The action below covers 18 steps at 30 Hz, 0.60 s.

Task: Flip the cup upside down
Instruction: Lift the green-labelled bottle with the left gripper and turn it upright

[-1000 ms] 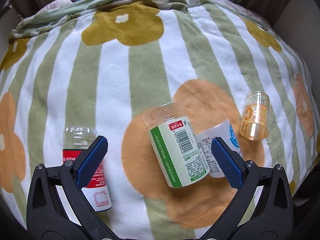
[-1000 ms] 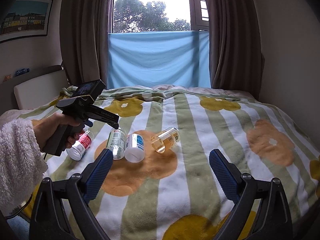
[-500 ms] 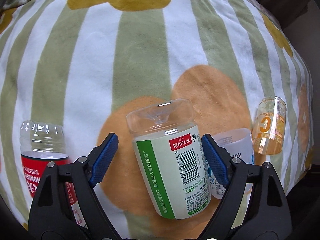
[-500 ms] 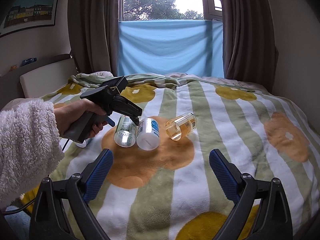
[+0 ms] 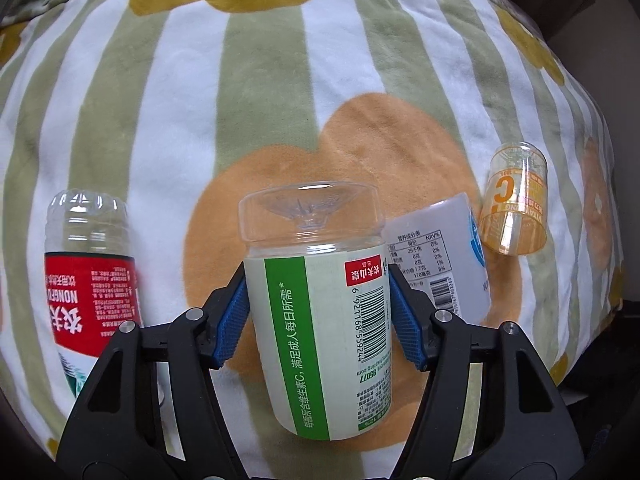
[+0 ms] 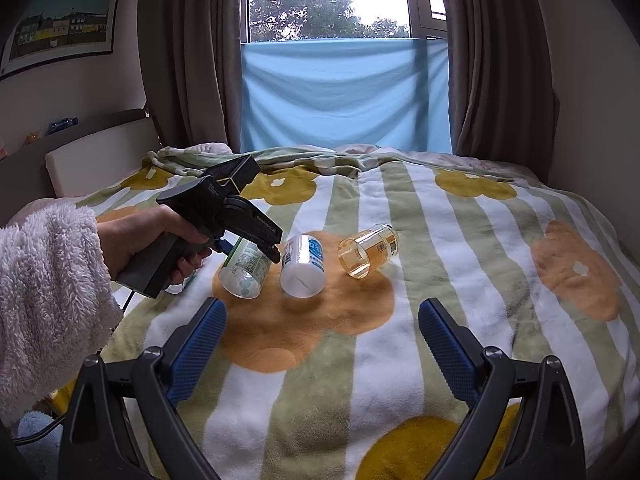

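A green-and-white labelled clear cup [image 5: 320, 304] lies on its side on the striped blanket. My left gripper [image 5: 318, 312] is shut on its labelled body, blue pads touching both sides. In the right wrist view the same cup [image 6: 244, 268] shows under the left gripper [image 6: 256, 248], its open mouth facing the camera. A white cup [image 5: 444, 264] lies right beside it, also in the right wrist view [image 6: 302, 270]. An orange clear cup [image 5: 514, 204] lies further right. My right gripper [image 6: 322, 344] is open and empty, well short of the cups.
A red-labelled clear cup [image 5: 92, 276] lies left of the held one. The bed's blanket [image 6: 440, 280] spreads wide to the right. Headboard [image 6: 100, 152] at left, curtains and window behind.
My left gripper moved forward over the green-labelled cup and closed its pads onto it. The right gripper rose slightly and stayed open.
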Motion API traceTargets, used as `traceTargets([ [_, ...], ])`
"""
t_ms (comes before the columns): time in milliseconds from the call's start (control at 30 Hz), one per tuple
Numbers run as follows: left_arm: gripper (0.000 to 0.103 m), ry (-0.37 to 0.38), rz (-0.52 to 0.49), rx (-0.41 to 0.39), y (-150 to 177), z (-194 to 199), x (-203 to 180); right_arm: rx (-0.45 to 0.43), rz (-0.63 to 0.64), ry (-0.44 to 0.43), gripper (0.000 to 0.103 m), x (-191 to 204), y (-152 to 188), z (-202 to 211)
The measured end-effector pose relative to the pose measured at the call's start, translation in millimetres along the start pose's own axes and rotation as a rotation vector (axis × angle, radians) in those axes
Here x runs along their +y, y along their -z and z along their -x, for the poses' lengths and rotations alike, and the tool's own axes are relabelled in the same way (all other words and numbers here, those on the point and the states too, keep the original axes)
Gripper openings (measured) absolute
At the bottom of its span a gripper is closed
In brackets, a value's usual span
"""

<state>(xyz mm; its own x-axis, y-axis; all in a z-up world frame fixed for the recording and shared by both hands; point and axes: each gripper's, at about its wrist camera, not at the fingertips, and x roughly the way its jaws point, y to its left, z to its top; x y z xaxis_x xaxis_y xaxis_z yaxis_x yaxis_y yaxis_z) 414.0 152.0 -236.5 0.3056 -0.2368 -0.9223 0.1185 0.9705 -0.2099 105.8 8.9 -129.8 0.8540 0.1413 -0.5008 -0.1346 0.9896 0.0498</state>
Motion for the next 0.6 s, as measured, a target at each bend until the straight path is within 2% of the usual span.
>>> traceTargets([
  [100,0.061,0.001,-0.019,-0.016,19.5,16.5,-2.9,0.002,-0.011,-0.005,0.096,-1.6,-0.4,4.0],
  [300,0.061,0.007,-0.124,0.001,78.2,42.1,-28.1,0.004,-0.018,-0.003,0.096,-1.6,1.0,18.1],
  [433,0.061,0.013,-0.191,0.036,116.4,43.0,-51.1,-0.016,-0.045,-0.027,0.096,-3.3,3.9,31.8],
  [600,0.061,0.02,-0.211,0.081,137.2,26.9,-69.1,-0.019,-0.065,-0.034,0.096,-6.8,8.6,43.1],
])
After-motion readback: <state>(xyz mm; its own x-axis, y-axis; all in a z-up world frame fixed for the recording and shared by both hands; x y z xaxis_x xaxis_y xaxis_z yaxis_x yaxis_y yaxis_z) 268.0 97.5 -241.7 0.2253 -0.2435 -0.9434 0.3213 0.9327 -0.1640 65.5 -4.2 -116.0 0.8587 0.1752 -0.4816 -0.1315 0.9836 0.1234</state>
